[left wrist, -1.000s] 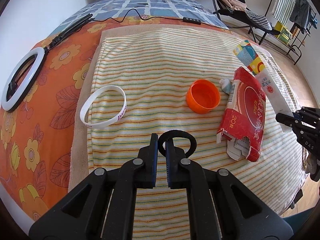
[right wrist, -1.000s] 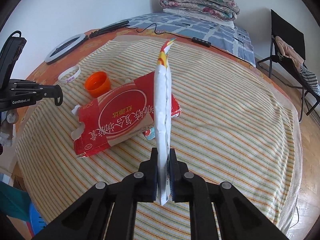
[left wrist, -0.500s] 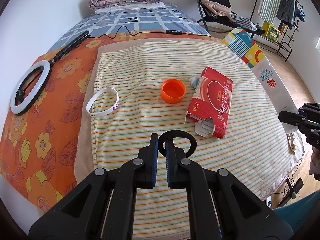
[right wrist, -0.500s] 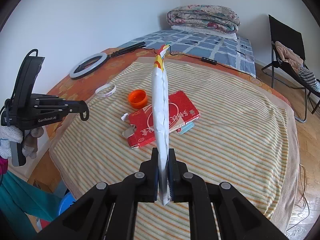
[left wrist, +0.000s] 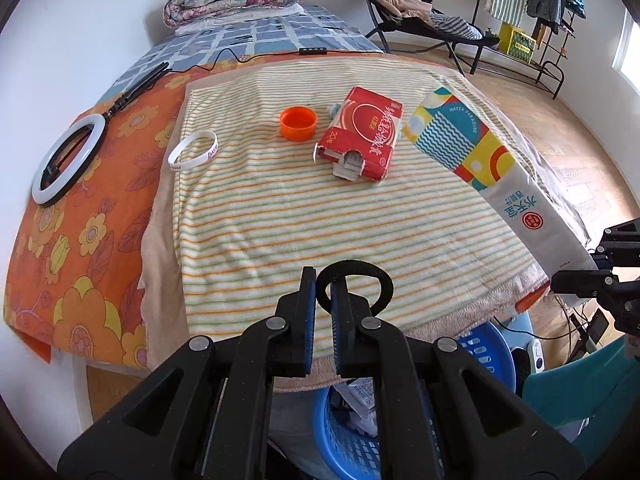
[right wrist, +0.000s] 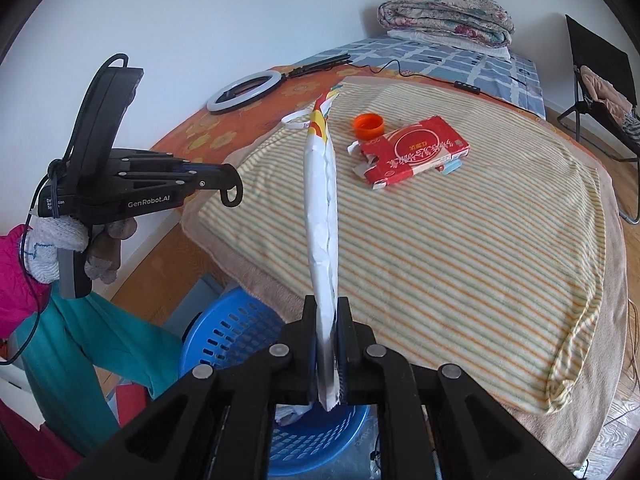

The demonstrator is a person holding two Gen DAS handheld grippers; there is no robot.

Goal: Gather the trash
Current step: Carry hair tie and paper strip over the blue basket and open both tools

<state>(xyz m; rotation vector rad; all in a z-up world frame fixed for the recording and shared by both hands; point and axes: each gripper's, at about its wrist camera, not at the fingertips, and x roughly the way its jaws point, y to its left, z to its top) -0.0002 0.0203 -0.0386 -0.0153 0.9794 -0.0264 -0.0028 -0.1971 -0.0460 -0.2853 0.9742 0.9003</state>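
My right tool [right wrist: 327, 334] clamps the flat wrapper [right wrist: 320, 216] by its lower end; my left tool [left wrist: 323, 296] pinches a black ring [left wrist: 356, 286]. Both hover above the blue basket [right wrist: 240, 332]. Risk: the long wrapper catches the rim and lands outside.

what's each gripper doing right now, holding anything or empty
Left gripper: shut on a black ring.
Right gripper: shut on a flattened white wrapper, held edge-up.
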